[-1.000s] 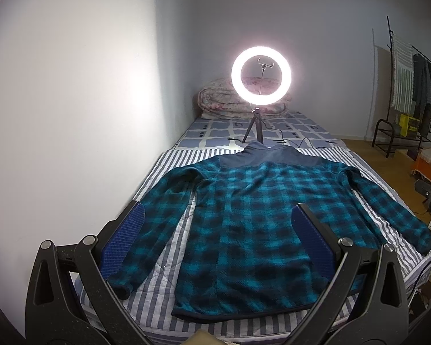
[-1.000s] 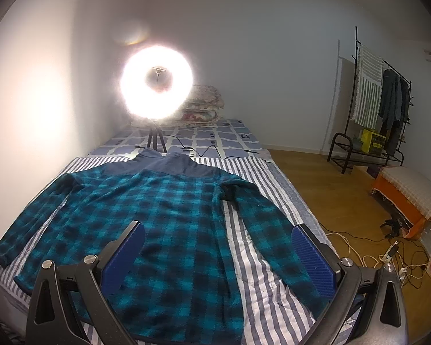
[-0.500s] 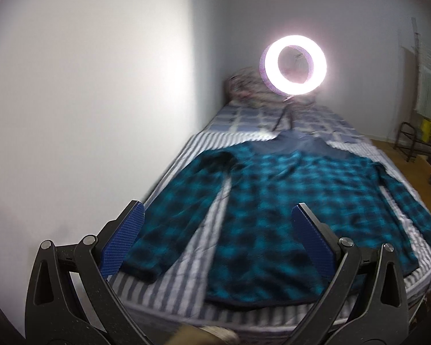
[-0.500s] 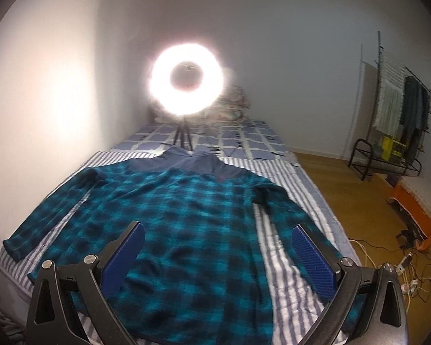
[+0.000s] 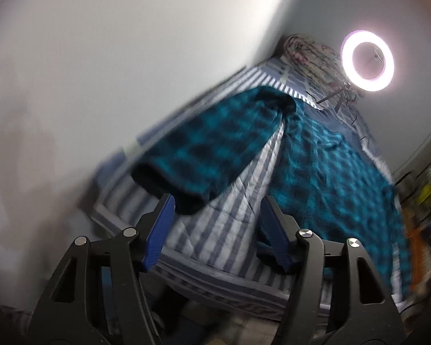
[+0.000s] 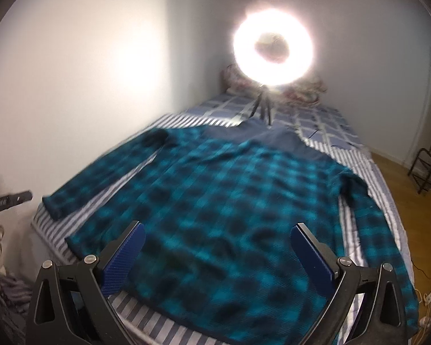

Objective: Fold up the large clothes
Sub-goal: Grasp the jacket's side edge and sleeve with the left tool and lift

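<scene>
1. The teal plaid shirt [image 6: 238, 201] lies spread flat on the bed [image 6: 186, 327], covering most of the striped cover; its collar points toward the far end of the bed, its hem lies near the near edge.
2. The left tongs [image 5: 215, 230] stand wide with nothing between the blue pads [image 5: 158, 230]; they hang over the near left corner of the bed, just short of the left sleeve's cuff [image 5: 169, 189]; the view is tilted and blurred.
3. The right tongs [image 6: 215, 256] also gape wide and hold nothing; they hover over the shirt's hem at the near edge of the bed.
4. The left sleeve [image 6: 100, 181] runs along the bed's left edge by the wall; the right sleeve [image 6: 370, 224] runs down the right edge.
5. A lit ring light [image 6: 273, 49] on a small tripod [image 6: 263, 109] stands on the bed beyond the collar; folded bedding [image 5: 310, 54] sits at the far end.
</scene>
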`<state>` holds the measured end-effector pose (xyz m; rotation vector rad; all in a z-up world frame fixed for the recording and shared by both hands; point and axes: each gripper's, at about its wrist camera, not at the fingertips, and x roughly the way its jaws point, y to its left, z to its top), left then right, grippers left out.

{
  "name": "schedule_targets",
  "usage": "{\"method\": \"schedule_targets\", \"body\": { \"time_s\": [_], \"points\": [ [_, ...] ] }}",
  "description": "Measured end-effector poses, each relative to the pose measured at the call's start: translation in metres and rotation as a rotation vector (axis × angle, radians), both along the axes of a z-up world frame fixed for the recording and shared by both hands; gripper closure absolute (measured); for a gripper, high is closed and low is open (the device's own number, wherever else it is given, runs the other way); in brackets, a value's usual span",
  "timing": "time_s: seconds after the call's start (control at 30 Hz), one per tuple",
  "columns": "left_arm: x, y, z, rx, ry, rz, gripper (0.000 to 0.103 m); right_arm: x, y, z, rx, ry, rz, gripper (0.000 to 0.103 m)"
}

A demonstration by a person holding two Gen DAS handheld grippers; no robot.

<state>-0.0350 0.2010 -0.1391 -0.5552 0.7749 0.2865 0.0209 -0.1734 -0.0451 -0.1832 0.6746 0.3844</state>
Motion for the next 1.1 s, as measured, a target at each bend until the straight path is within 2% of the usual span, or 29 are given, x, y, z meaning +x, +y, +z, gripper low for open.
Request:
{"method": "schedule_targets", "body": {
  "time_s": [0.07, 0.17, 0.3, 0.67, 0.73, 0.93, 0.97, 1.07, 1.1],
  "points": [
    [0.005, 0.008, -0.01, -0.065, 0.024, 0.01, 0.039, -0.004, 0.005, -0.005, -0.011, 0.013, 0.025, 0.002],
    [0.014, 0.015, -0.019, -0.115, 0.046, 0.031, 0.039, -0.01, 0.006, -0.005, -0.023, 0.001, 0.045, 0.002],
    [0.03, 0.033, -0.036, -0.245, 0.063, 0.072, 0.039, -0.015, 0.003, -0.002, -0.039, -0.022, 0.049, 0.002],
    [0.039, 0.066, -0.083, -0.401, 0.122, 0.205, 0.039, -0.023, 0.002, -0.003, -0.046, -0.018, 0.057, 0.002],
    [0.041, 0.069, -0.086, -0.417, 0.114, 0.219, 0.039, -0.025, 0.004, -0.002, -0.051, -0.025, 0.064, 0.001],
    [0.061, 0.068, -0.088, -0.374, 0.119, 0.222, 0.039, -0.031, 0.015, -0.005, -0.079, -0.034, 0.097, 0.001],
    [0.064, 0.066, -0.087, -0.351, 0.119, 0.221, 0.043, -0.032, 0.017, -0.007, -0.084, -0.034, 0.103, 0.001],
    [0.074, 0.055, -0.081, -0.267, 0.125, 0.184, 0.095, -0.034, 0.021, -0.011, -0.102, -0.031, 0.124, 0.001],
    [0.077, 0.049, -0.076, -0.235, 0.111, 0.164, 0.095, -0.035, 0.022, -0.012, -0.108, -0.029, 0.129, 0.001]
  ]
}}
